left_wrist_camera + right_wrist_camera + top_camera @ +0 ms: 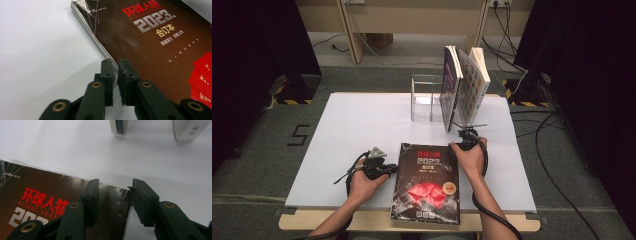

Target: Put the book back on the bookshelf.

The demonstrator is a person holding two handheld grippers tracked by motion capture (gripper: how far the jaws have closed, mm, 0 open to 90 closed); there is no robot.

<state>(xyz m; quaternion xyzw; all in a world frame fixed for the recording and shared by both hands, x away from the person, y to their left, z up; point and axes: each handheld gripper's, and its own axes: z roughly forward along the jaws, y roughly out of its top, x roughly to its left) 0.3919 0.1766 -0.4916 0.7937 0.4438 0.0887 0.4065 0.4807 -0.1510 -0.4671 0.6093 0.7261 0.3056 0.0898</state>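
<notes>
Under both tongs (115, 65) (113, 185), the magazine (427, 182) is partly hidden.

book (427, 185) flat on table (347, 135), near edge | stand (426, 97) behind it | two upright books (464, 87) right of stand

Lab/studio: black curtains (257, 65), hazard-taped stands (297, 90), floor cables (557, 150).

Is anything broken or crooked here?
Yes. The dark book has a creased, torn-looking corner between the right gripper's jaws. It also sticks out over the table's near edge. Two books lean askew by the clear stand.
</notes>
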